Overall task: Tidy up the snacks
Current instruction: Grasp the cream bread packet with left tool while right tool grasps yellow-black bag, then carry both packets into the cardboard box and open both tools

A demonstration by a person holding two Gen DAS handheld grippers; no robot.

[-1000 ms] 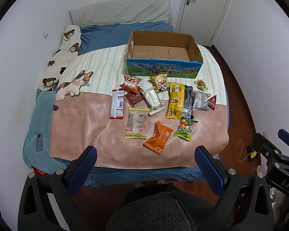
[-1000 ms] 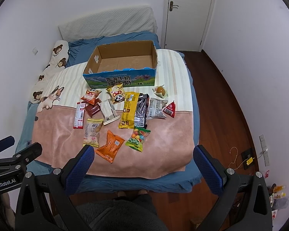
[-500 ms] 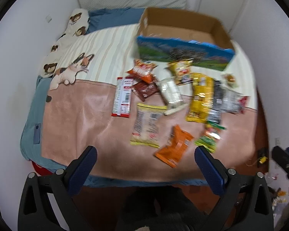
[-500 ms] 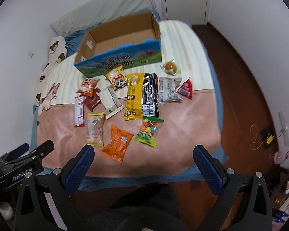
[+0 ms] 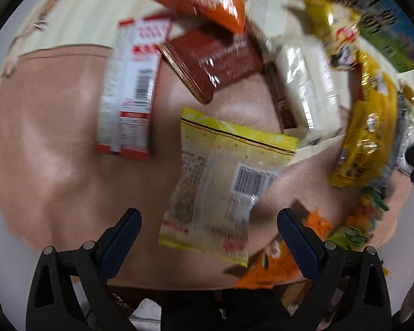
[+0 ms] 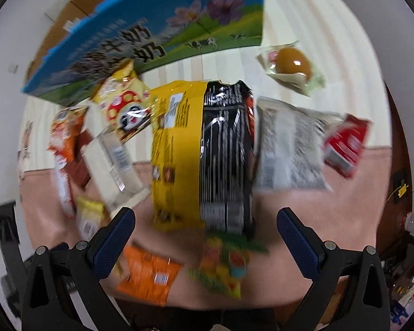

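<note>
Both our grippers hang over the snacks on the bed (image 5: 55, 151), jaws spread wide and empty. Our left gripper (image 5: 209, 237) has the pale yellow packet (image 5: 220, 182) between its jaws; our right gripper (image 6: 205, 237) has the yellow-and-black bag (image 6: 201, 154) just ahead of its jaws. Slick, overlapping wrappers could slip, or we could pinch two packets or the blanket. Beyond the right jaws stands the cardboard box (image 6: 157, 33); its inside is barely visible, so we cannot tell its contents.
</note>
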